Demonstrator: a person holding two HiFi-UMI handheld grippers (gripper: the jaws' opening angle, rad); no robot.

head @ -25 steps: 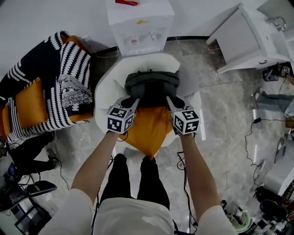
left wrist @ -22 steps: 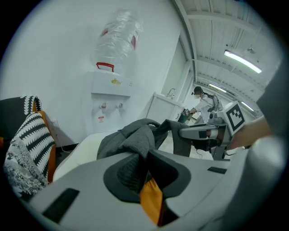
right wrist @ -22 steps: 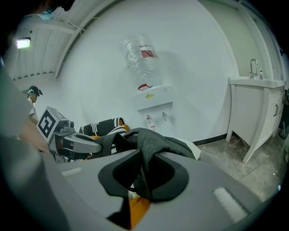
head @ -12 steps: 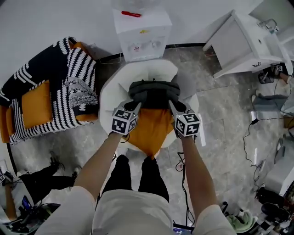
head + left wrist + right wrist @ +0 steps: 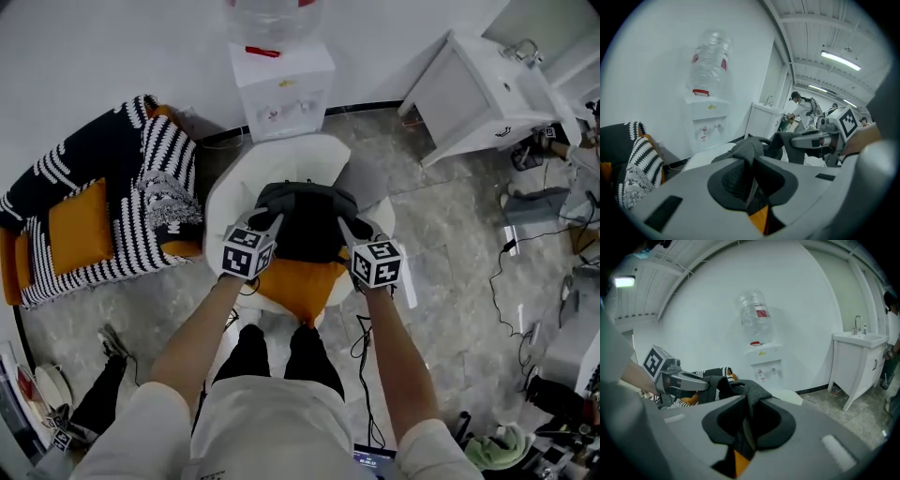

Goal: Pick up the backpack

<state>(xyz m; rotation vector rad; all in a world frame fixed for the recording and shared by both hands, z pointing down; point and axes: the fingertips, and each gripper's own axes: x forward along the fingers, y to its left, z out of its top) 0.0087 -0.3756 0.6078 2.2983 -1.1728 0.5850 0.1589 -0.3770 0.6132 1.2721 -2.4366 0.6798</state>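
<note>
The dark grey backpack (image 5: 307, 217) hangs lifted above the white round chair (image 5: 225, 187) and its orange cushion (image 5: 300, 283). My left gripper (image 5: 269, 221) is shut on the backpack's left side. Grey fabric (image 5: 749, 151) sits pinched between the jaws in the left gripper view. My right gripper (image 5: 345, 225) is shut on the backpack's right side, with dark fabric (image 5: 751, 394) squeezed between its pads. Each gripper view shows the other gripper across the bag.
A water dispenser (image 5: 278, 82) with a clear bottle stands against the wall behind the chair. An armchair with a black-and-white striped throw (image 5: 122, 202) and an orange cushion is at left. A white cabinet with a sink (image 5: 478, 94) is at the back right. Cables (image 5: 516, 281) trail over the floor at right.
Both grippers have risen with the backpack held between them. The bag has come up off the orange cushion and now hangs above the chair seat.
</note>
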